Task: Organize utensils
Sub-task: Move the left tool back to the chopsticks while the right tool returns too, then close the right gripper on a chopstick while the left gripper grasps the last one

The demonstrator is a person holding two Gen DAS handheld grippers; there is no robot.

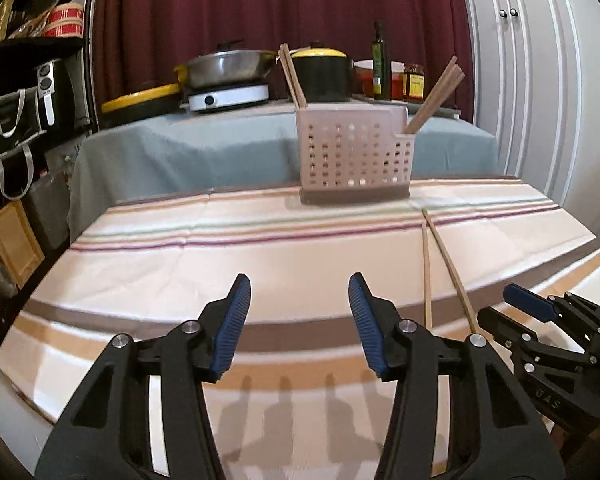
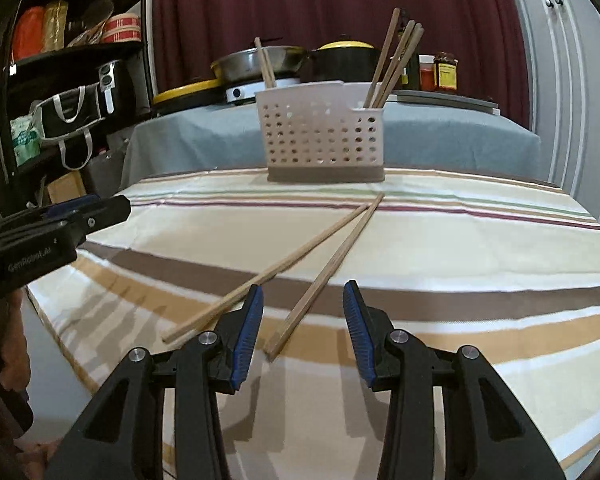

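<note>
A pale perforated utensil basket (image 1: 354,156) (image 2: 322,140) stands at the far edge of the striped tablecloth, with chopsticks upright in its left end (image 1: 292,76) and its right end (image 2: 396,56). Two loose wooden chopsticks (image 2: 324,268) (image 1: 446,268) lie on the cloth, splayed apart toward me and meeting near the basket. My right gripper (image 2: 302,320) is open just above their near ends; one chopstick end lies between its fingers. My left gripper (image 1: 300,312) is open over bare cloth, left of the chopsticks, holding nothing.
Behind the table a grey-covered counter (image 1: 220,148) carries pans, a yellow-lidded pot (image 1: 320,72), a bottle and jars. A black shelf unit with bags (image 2: 72,92) stands at the left. White cupboard doors (image 1: 540,80) are at the right. A hand (image 2: 4,360) holds the left gripper.
</note>
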